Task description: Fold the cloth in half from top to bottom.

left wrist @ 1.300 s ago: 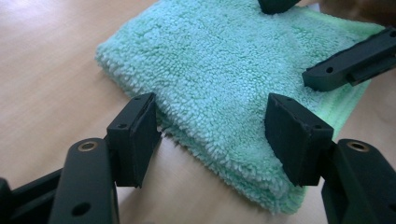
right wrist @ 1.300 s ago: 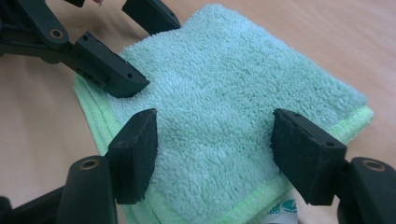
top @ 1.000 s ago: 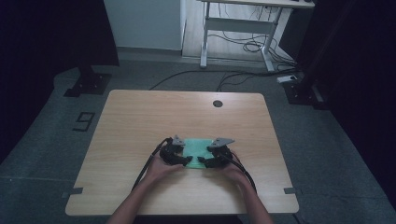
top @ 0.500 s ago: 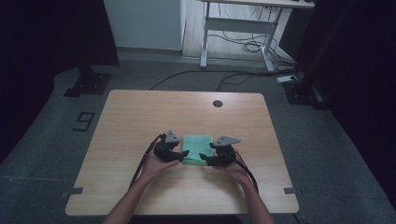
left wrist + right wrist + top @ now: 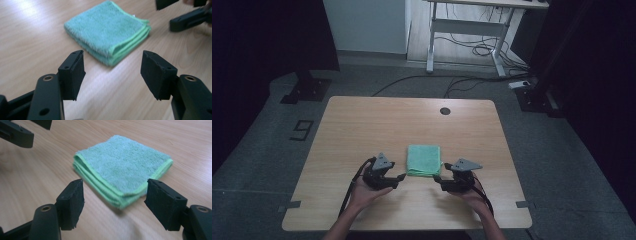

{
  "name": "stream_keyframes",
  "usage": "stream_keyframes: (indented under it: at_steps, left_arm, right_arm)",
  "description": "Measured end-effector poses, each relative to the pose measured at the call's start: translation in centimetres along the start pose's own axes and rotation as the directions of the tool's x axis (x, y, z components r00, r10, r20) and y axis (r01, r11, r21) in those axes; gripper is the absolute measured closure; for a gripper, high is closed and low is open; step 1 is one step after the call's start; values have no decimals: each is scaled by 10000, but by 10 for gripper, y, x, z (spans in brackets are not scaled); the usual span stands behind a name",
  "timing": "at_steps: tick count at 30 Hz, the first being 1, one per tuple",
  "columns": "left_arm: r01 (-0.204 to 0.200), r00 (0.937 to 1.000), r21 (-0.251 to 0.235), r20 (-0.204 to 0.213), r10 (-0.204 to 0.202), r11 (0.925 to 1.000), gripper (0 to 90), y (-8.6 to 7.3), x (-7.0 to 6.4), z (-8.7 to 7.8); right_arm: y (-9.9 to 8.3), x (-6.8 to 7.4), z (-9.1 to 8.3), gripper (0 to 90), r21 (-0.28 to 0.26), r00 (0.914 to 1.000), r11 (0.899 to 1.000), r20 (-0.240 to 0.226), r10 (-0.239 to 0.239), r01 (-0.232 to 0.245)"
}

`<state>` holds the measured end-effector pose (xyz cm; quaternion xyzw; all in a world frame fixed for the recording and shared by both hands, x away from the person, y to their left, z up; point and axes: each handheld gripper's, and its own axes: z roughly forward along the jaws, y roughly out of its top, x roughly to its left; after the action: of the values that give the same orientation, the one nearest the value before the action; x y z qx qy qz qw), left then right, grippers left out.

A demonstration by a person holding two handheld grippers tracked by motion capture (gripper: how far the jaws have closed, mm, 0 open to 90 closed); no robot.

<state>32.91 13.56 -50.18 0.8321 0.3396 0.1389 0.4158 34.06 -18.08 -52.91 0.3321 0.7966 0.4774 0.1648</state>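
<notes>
Green cloth folded into a neat square, lying flat on the wooden worktop, near the front edge and roughly centred between the two tools; edges lined up, layers stacked evenly, visible at the near corner in the left gripper view and in the right gripper view; judged as folding finished or all but finished, with little left beyond perhaps a last press or moving the cloth aside.

Left tool just beside the cloth's near left corner, apart from it, jaws wide with nothing between them; same wide gap seen along its own jaws, only bare wood in between. Right tool just off the near right corner, likewise wide and empty, cloth corner lying a little ahead of the gap, not inside it. Both held low over the worktop by the person's hands, not touching the cloth as far as can be told.

Hard to make out: number of layers in the fold, perhaps four at the stacked edge, not countable with confidence; far edge of the cloth soft and blurred in both gripper views; underside hidden; cloth's surface detail lost in the dim high view; other tool cut off at the frame edge in each gripper view, just a dark jaw tip at the top corner.
</notes>
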Motion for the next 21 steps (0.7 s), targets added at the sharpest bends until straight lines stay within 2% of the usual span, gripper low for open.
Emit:
stream_keyframes:
  at_steps: [4,8,12,16,21]
  left_arm:
    - [152,9999,-103,16,-152,9998,359,-11,-1,-8]
    - [136,9999,-46,-1,-137,9999,359,-20,-4,-12]
    - [337,9994,-94,81,-336,9994,361,-30,-6,-15]
    - [365,9992,-83,133,-364,9993,361,-39,-11,-19]
    - [405,9991,150,92,-406,9991,361,-50,-13,-19]
  right_arm:
    - [-8,3,-15,308,-142,9999,9999,44,96,-95]
    - [-15,7,-26,313,-189,9998,9997,131,169,-166]
    - [-23,11,-33,317,-202,9992,9992,163,355,-352]
    - [-31,15,-38,318,-153,9984,9984,162,544,-542]
    - [-38,17,-44,318,49,9971,9975,256,710,-712]
